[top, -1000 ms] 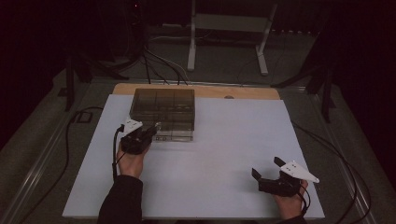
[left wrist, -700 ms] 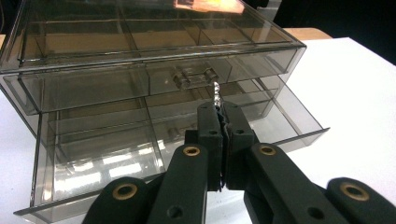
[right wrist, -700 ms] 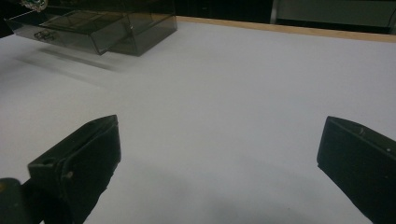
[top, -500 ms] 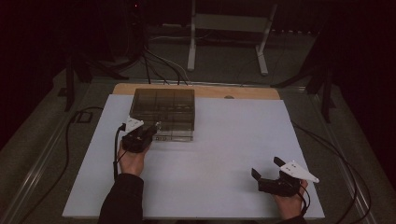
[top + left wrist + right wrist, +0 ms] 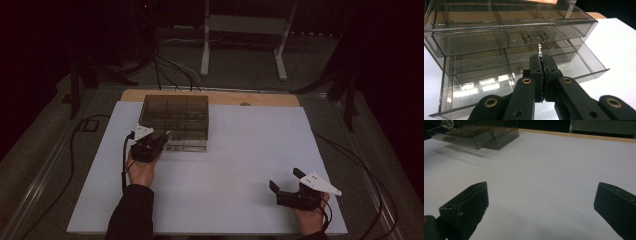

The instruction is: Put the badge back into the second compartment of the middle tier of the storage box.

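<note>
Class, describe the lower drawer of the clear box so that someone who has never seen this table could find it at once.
Start at the white table and find the smoky clear drawer box at its far left. The lower drawer juts out toward the person, with the left tongs shut on its small handle. The upper drawer above stays pushed in.

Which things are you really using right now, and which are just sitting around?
In use:
clear drawer box
its lower drawer, partly pulled out
left gripper, shut on the drawer's handle

Just around:
right gripper, open, apart from the box
white table
metal stand behind
floor cables
</note>
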Tool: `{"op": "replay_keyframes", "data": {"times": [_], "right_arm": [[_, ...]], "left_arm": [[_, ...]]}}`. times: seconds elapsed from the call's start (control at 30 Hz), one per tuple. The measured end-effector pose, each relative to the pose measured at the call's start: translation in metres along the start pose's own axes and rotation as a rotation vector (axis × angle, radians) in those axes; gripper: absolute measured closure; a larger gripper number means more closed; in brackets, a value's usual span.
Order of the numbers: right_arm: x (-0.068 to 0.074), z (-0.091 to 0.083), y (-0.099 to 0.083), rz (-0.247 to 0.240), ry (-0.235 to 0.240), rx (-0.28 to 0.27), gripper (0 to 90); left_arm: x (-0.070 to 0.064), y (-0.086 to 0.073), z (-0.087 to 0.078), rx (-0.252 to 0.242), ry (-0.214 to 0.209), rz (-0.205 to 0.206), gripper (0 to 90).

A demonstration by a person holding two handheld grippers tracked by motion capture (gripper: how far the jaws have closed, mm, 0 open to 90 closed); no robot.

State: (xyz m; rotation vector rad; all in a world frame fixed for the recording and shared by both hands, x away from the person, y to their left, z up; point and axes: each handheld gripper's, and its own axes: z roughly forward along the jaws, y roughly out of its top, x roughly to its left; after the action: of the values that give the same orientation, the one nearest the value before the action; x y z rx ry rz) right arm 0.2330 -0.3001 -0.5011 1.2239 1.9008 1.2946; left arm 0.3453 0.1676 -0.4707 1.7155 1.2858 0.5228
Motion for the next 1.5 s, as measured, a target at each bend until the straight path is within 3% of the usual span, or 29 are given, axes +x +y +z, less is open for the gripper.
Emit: {"op": "replay_keyframes", "data": {"times": [0.73, 1.5], "right_arm": [[0.0, 0.001, 0.0, 0.001, 0.004, 0.005, 0.0], [0.0, 0.001, 0.0, -0.001, 0.003, 0.005, 0.0]], "left_arm": [[-0.003, -0.001, 0.014, 0.035, 0.005, 0.003, 89.5], [-0.011, -0.002, 0.028, 0.084, -0.023, 0.002, 89.4]]}}
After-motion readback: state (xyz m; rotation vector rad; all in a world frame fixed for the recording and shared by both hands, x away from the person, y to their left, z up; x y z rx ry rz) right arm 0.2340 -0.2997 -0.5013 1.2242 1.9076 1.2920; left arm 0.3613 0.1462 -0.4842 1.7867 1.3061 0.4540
